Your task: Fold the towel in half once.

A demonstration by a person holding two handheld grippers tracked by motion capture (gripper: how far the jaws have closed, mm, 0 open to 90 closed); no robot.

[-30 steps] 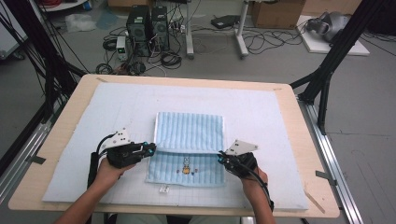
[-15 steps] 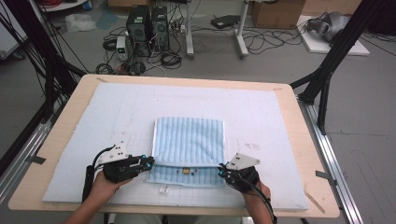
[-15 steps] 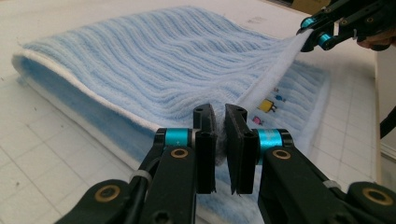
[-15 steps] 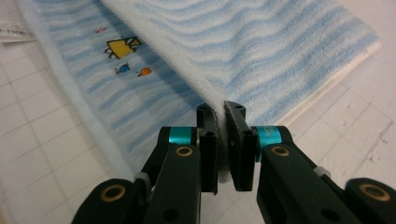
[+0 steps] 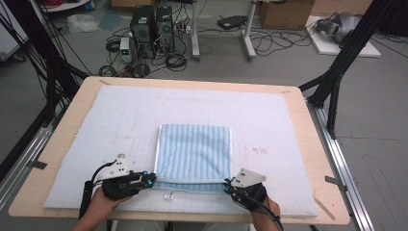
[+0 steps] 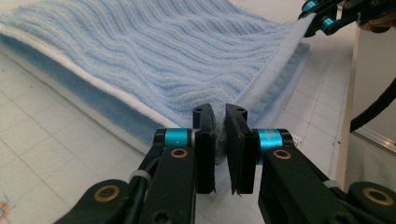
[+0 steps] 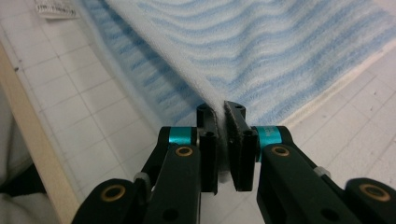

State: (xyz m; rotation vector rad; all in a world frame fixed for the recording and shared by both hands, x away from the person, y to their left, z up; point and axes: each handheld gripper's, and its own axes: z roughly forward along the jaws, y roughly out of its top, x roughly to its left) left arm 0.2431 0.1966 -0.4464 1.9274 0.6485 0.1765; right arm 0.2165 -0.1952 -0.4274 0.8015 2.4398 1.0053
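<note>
Towel (image 5: 195, 151) edge pinched tight in left claw (image 5: 152, 181) and right claw (image 5: 226, 184).

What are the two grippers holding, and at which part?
Both hold the blue striped towel: left gripper and right gripper each pinch a near corner of its white-edged hem.

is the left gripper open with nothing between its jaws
No, in the left gripper view the left gripper is shut on the towel, its edge pinched between the two jaws.
</note>
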